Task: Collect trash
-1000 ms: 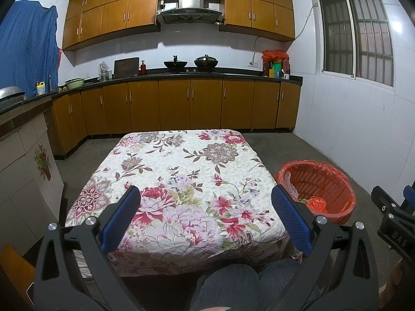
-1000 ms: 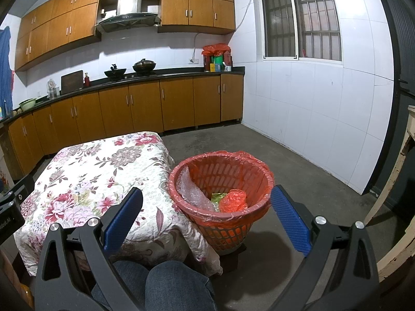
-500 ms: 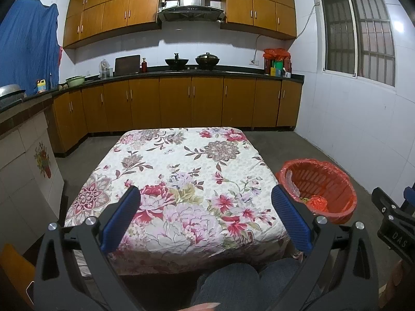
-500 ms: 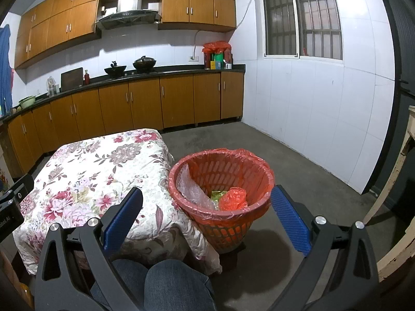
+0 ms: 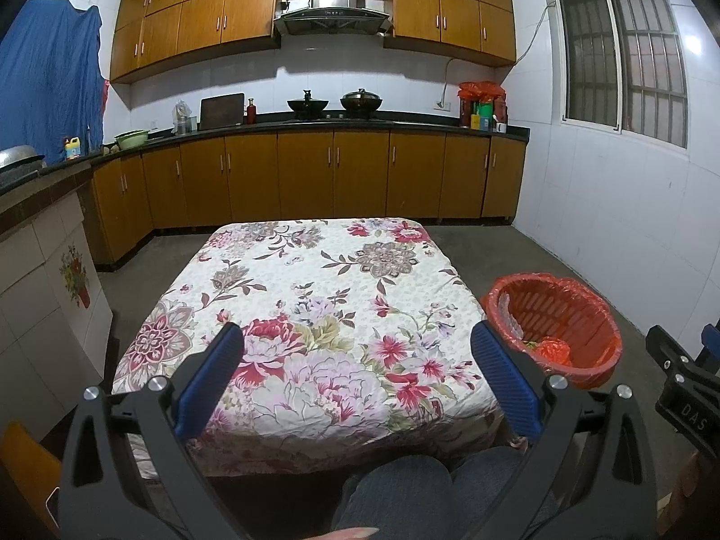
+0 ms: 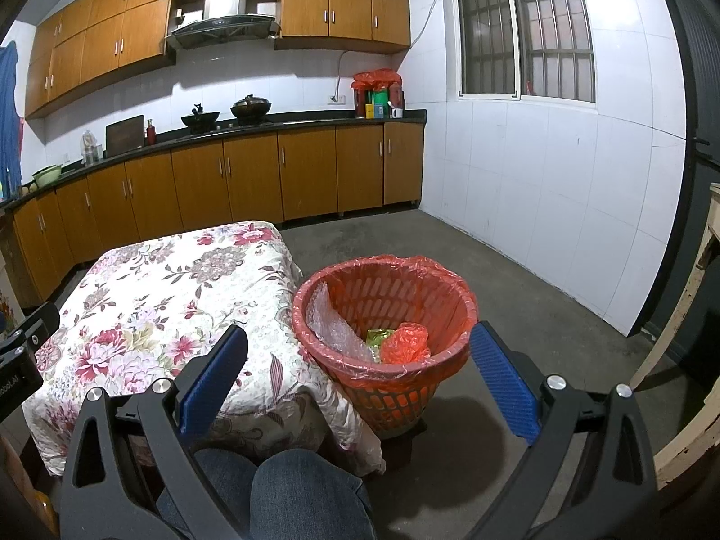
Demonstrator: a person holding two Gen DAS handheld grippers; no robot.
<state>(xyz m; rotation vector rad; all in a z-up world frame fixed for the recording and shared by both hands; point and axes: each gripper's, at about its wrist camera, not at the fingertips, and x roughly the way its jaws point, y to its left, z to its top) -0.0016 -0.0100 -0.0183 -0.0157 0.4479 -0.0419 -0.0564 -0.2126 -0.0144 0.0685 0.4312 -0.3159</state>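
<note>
Left gripper (image 5: 357,373): jaws spread wide, blue pads (image 5: 211,378) well apart, nothing between them. Held above the near edge of the table (image 5: 315,297), aimed down its length toward the counter (image 5: 315,123).

Right gripper (image 6: 357,369): jaws likewise spread wide, nothing clamped. Pointed at the trash basket (image 6: 382,315), which shows between the two pads in the right wrist view.

Trash basket — orange, slotted, lined with an orange bag (image 6: 432,265) folded over the rim. Standing on the concrete floor (image 6: 517,297) just beside the table's right edge, tablecloth (image 6: 180,297) hanging against its side. Inside: crumpled clear bubble wrap (image 6: 333,324) against the left wall, a green packet (image 6: 375,339), a crumpled orange bag piece (image 6: 405,342) at the bottom. Same contents partly visible in the left wrist view (image 5: 551,348).

Tablecloth floral, lying flat over the table top — wrinkled at the near edge.

Operator's knees (image 6: 279,495) in blue jeans at the bottom of both views, under the grippers.

Background: two dark woks (image 5: 335,103) on the stove, range hood (image 5: 333,13) above.
</note>
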